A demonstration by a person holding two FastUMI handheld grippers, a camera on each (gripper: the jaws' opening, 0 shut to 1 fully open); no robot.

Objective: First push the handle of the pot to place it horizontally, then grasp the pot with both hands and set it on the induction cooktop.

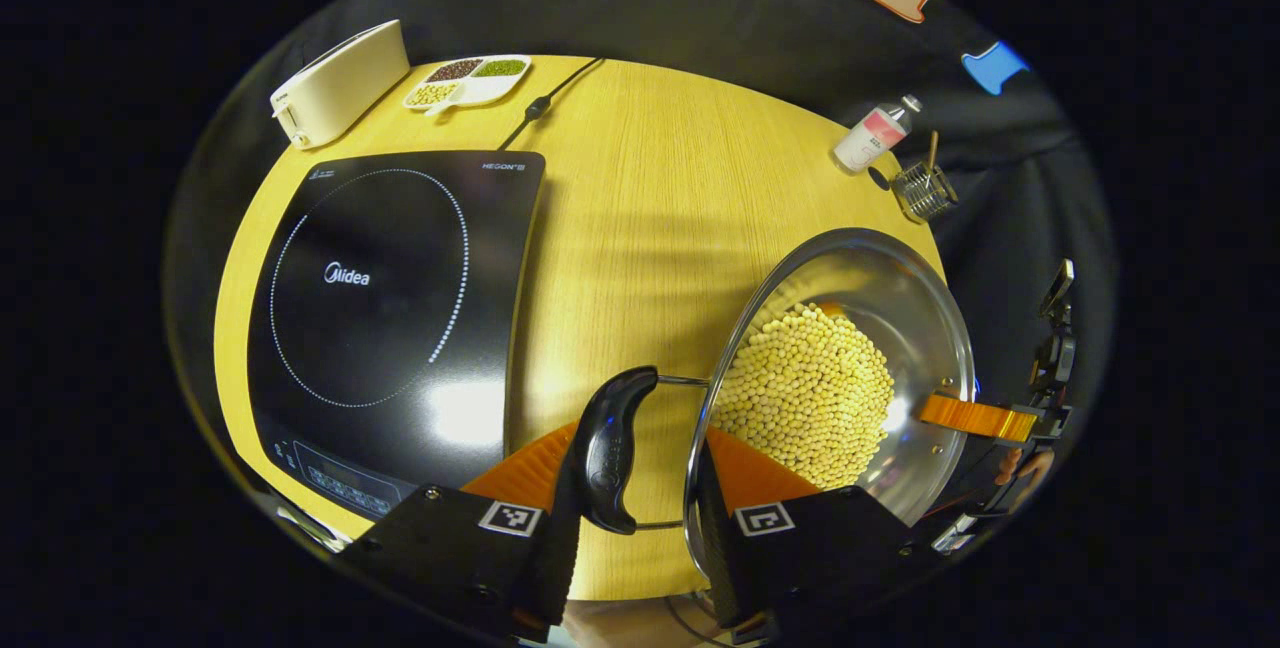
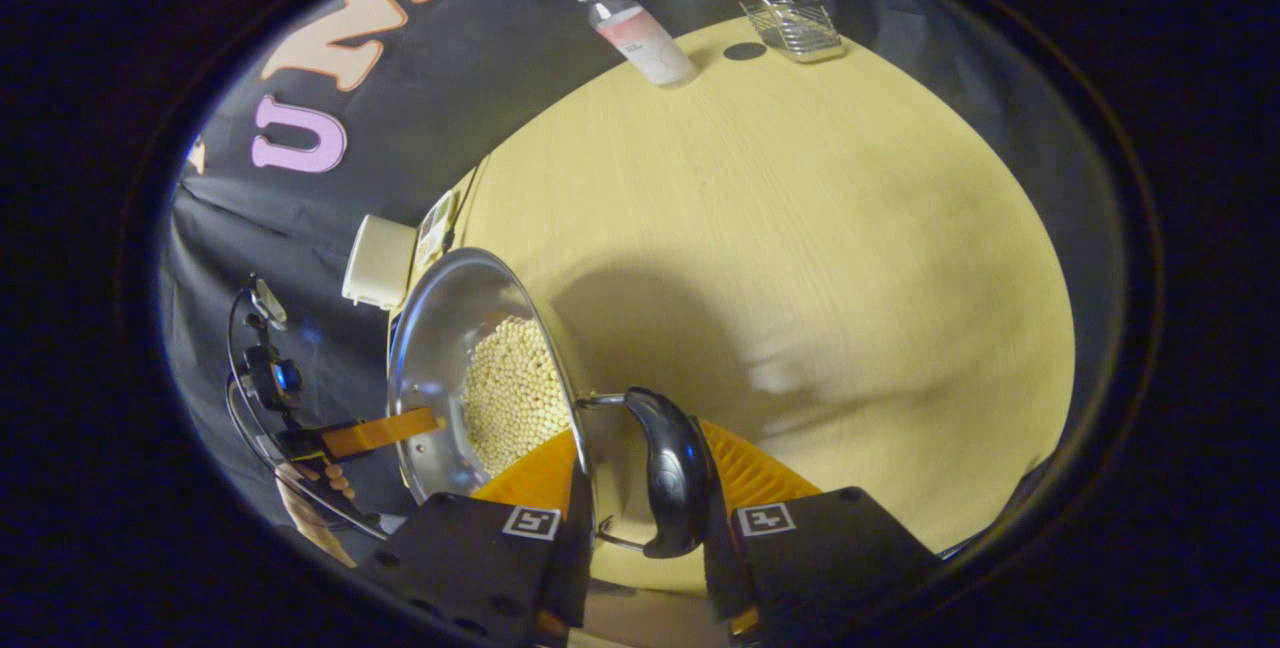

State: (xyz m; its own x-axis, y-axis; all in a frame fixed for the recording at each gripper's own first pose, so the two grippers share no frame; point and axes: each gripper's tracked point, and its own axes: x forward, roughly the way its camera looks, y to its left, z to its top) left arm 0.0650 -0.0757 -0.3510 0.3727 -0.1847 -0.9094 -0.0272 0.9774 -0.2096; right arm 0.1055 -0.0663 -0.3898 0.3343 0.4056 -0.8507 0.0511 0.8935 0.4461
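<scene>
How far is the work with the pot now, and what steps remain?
Done, it seems: both handles lie level. In hand: the left gripper straddles one black handle and the right gripper the other handle, with the pot of beans between them; whether the fingers already press is unclear. Left: carrying it onto the induction cooktop, which stands bare beside it.

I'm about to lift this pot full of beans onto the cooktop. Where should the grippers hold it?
By its two black side handles, one gripper from each opposite side. The pot is round with a thin rim, and each handle already lies between a gripper's fingers.
</scene>
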